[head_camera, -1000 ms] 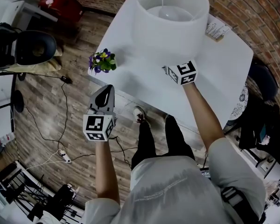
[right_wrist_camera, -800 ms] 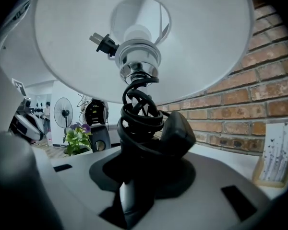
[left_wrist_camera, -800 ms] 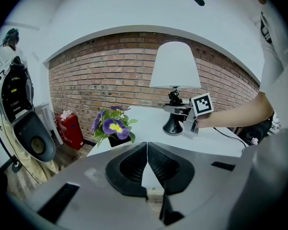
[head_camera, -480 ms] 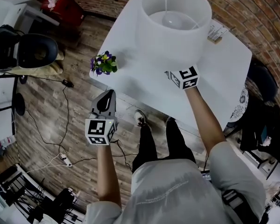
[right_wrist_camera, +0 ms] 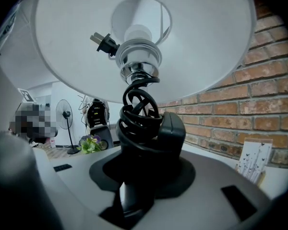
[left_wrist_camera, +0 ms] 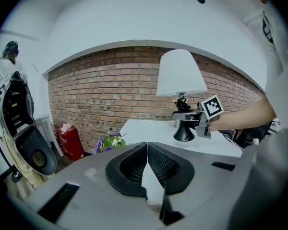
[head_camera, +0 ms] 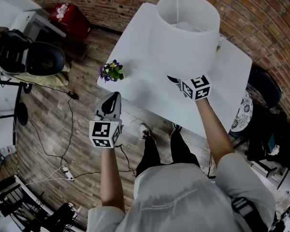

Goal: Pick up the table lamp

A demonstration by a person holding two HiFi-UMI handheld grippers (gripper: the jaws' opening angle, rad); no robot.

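Lift-off seems the step in hand: the right gripper (right_wrist_camera: 149, 143) is clamped on the cord-wrapped black stem (right_wrist_camera: 140, 110) of the white-shaded table lamp (head_camera: 188, 28), upright over the white rectangular table (head_camera: 135, 47). The left gripper (left_wrist_camera: 147, 152), jaws together and empty, hangs off the table's near edge. Next probably comes a straight, steady raise, as the wide shade looks top-heavy.

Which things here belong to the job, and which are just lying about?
Job: lamp; right gripper, clamped on its stem; table.
Lying about: flowers; card by the wall; red box on the floor; left gripper, shut and empty.
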